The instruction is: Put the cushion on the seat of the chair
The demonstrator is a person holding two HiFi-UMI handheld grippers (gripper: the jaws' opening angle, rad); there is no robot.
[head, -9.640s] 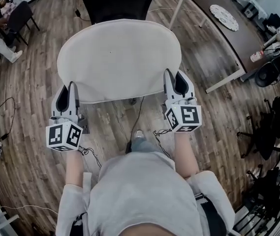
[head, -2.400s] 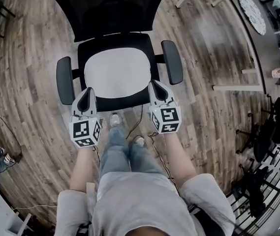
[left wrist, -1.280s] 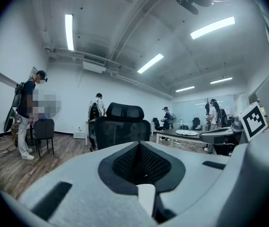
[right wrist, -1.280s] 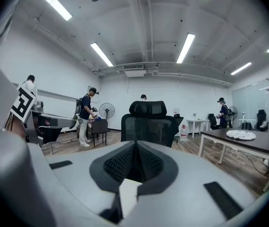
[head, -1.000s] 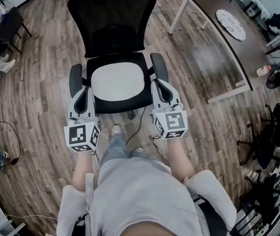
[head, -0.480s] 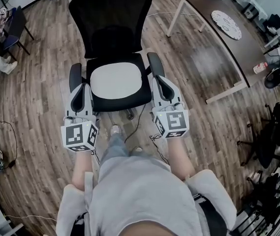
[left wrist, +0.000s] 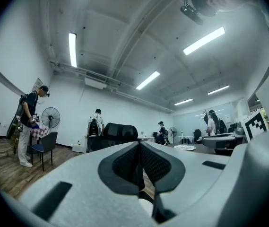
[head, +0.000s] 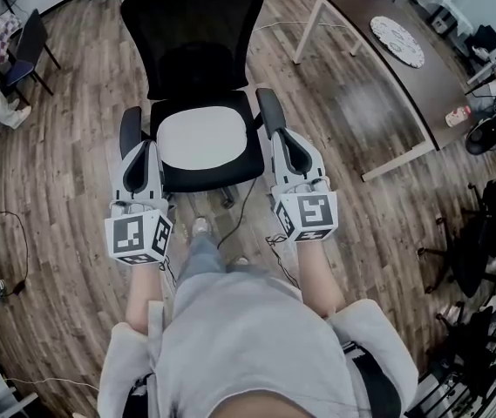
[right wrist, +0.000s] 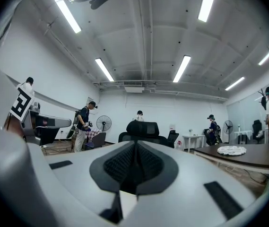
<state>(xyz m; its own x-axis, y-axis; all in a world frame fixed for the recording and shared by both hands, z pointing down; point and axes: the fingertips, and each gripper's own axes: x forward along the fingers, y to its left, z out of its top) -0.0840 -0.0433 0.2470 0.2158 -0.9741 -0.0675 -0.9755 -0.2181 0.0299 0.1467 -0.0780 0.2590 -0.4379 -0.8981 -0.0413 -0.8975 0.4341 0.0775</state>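
the cushion (head: 200,138) lies flat on the chair (head: 197,33) seat; we judge placement complete. our left tool (head: 140,151) and right tool (head: 284,142) are clenched, empty, beside the seat front. next: stand clear.

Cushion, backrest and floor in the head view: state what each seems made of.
Cushion: pale, matte, soft-edged; probably fabric over padding.
Backrest: black, likely mesh, since a darker shape shows through it.
Floor: wood or wood-look planks, streaky brown-grey grain, faint sheen; solid or laminate cannot be told.
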